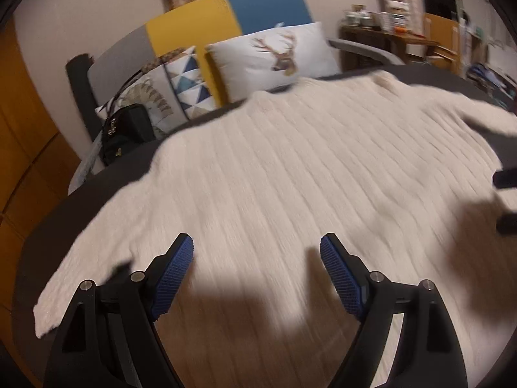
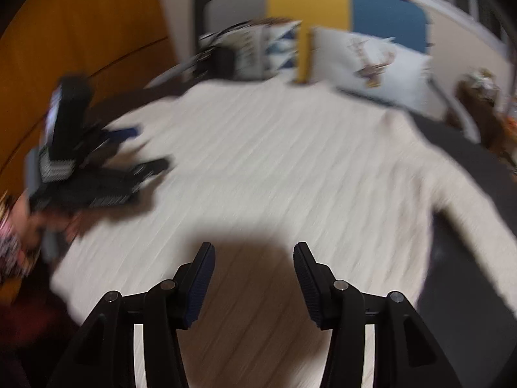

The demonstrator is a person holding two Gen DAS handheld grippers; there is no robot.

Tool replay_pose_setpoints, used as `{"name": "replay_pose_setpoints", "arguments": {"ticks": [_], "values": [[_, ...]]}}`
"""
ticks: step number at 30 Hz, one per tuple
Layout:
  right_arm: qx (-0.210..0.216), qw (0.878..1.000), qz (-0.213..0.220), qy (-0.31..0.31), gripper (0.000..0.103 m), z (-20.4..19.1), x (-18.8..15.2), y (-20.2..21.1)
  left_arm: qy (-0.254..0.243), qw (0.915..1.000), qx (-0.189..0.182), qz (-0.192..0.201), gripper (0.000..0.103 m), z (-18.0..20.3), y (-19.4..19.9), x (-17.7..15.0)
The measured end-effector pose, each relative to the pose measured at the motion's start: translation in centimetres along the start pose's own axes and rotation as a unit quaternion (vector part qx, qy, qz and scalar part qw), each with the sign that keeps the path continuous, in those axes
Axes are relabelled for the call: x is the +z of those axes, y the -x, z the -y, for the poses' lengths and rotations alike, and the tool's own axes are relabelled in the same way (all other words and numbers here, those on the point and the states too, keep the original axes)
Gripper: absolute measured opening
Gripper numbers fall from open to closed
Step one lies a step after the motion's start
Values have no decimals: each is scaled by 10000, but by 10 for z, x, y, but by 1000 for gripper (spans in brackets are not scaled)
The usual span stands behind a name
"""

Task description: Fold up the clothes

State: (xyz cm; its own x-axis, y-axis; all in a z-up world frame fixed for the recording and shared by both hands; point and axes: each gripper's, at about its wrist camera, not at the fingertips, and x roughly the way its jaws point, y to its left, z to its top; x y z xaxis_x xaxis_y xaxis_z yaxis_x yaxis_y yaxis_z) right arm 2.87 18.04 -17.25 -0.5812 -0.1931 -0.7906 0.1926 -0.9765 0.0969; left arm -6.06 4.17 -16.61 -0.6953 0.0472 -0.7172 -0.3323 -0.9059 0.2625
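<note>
While the sweater [image 1: 290, 161] lies spread beneath them, left tool [image 1: 257, 252] and right tool [image 2: 253, 257] hover released.

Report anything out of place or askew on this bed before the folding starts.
Nothing stands out. The cream sweater lies spread flat on the dark bed, sleeves out to both sides; pillows and a black bag sit at the headboard.

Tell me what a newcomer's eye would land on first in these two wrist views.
A big cream ribbed sweater spread flat across the dark bed fills both views. Behind it, a deer-print pillow leans on the grey, yellow and blue headboard. In front, the left gripper and right gripper hang open over the knit, holding nothing.
</note>
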Motion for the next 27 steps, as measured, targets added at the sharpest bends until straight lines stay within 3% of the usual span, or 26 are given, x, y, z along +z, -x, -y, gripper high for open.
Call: {"name": "replay_pose_setpoints", "arguments": {"ticks": [2, 5, 7, 10, 16, 19, 22, 25, 27], "values": [[-243, 9994, -86, -237, 51, 11, 24, -16, 245, 9995, 51, -205, 84, -5, -17, 15], [-251, 9957, -440, -773, 51, 31, 55, -50, 608, 9959, -119, -652, 84, -12, -42, 24], [-249, 9931, -686, -914, 51, 40, 52, -62, 693, 9931, -275, -900, 84, -13, -52, 21], [-130, 9922, -806, -943, 51, 34, 41, -68, 709, 9947, -337, -667, 84, -11, -46, 12], [-262, 9951, -950, 113, 52, -10, 6, -47, 717, 9955, -335, -512, 85, -7, -48, 7], [-614, 9893, -1039, 816, 52, -32, 4, -38, 804, 9951, -294, -486, 87, -9, -50, 6], [-163, 9975, -520, 456, 52, -41, 30, -30, 844, 9944, -335, -535, 87, -11, -50, 8], [-271, 9972, -603, 356, 52, -58, 55, -57, 912, 9928, -326, -711, 87, -18, -48, 11], [-448, 9934, -876, 583, 52, -74, 48, -76, 991, 9924, -264, -678, 87, -23, -47, 6]]}}
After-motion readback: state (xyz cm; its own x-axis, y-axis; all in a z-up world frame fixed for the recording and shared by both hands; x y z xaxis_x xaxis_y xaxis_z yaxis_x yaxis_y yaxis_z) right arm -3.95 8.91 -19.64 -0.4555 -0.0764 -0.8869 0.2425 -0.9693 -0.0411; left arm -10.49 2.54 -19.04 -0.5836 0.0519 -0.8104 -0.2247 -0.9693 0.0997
